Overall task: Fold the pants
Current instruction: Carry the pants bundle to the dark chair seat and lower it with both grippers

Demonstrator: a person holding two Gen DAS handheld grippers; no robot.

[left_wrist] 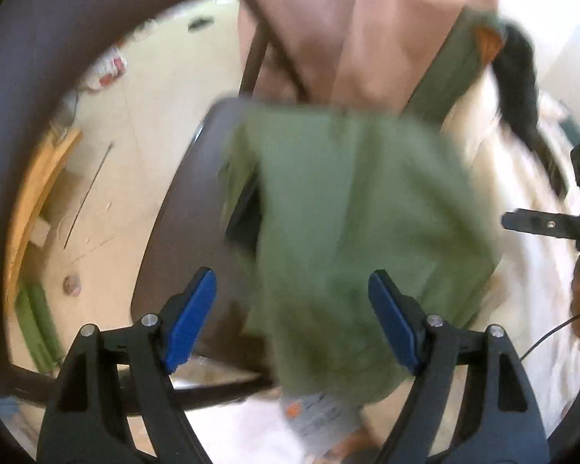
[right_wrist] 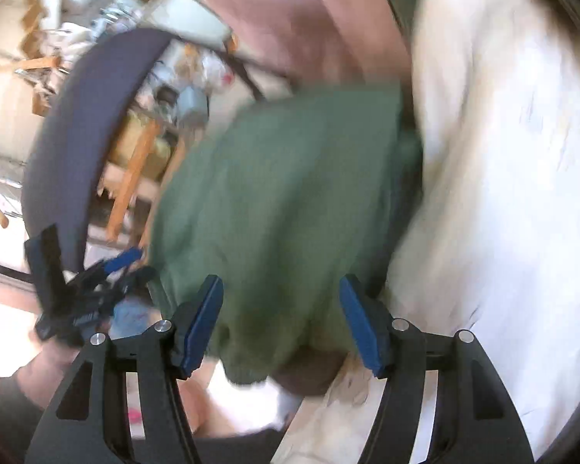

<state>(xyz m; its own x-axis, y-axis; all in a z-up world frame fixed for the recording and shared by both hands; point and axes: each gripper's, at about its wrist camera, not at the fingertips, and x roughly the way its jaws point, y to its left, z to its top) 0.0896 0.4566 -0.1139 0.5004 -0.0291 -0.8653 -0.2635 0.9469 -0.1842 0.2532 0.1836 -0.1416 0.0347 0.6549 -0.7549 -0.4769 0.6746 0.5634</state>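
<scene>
- Left gripper [left_wrist: 292, 319]: the blue pads stand apart, clamped on nothing; green cloth lies between and beyond them, not pinched.
- Right gripper [right_wrist: 280, 321]: the jaws are likewise apart, with cloth in the gap and neither pad pressing on it.
- Pants [left_wrist: 348, 212]: a green heap running from 6 toward 12 o'clock in both wrist views, draped over a dark chair [left_wrist: 166, 239] at 9 o'clock, with white cloth [right_wrist: 502, 193] at 3 o'clock.
- Pink fabric [left_wrist: 348, 19] hangs at 12 o'clock.
- Progress, judged: the pants look doubled over and let go, so one fold seems laid. Blur hides the edges; squaring and any further fold appear left.
</scene>
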